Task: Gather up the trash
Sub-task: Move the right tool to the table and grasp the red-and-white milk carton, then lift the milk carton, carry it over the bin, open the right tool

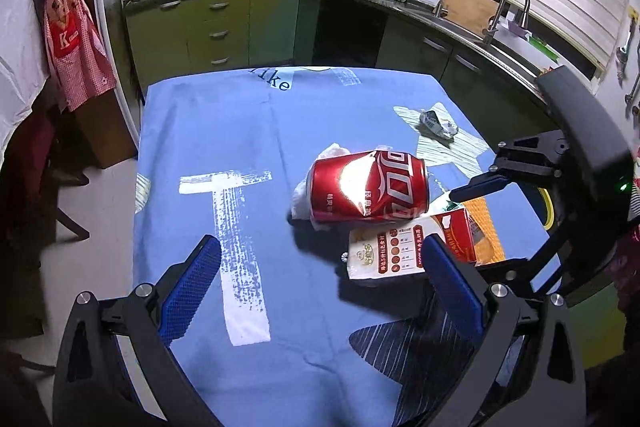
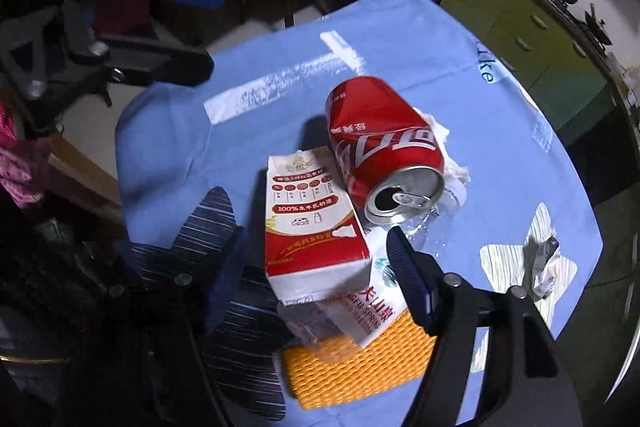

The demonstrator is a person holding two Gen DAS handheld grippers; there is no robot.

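Your right claw (image 2: 316, 275) is hanging spread wide around the milk carton (image 2: 312, 223), gripping nothing. Closing here, you are risking a skewed pinch, since the carton is leaning on a bottle label (image 2: 372, 315) and yellow netting (image 2: 352, 367). Just beyond, the can (image 2: 380, 139) is lying open-mouthed; nudging it could roll it. Your left claw (image 1: 320, 287) is also gaping empty, short of the can.

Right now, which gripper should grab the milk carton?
Probably the right gripper: its open fingers already sit on either side of the milk carton. The left gripper is open too, but the carton lies off to its side.
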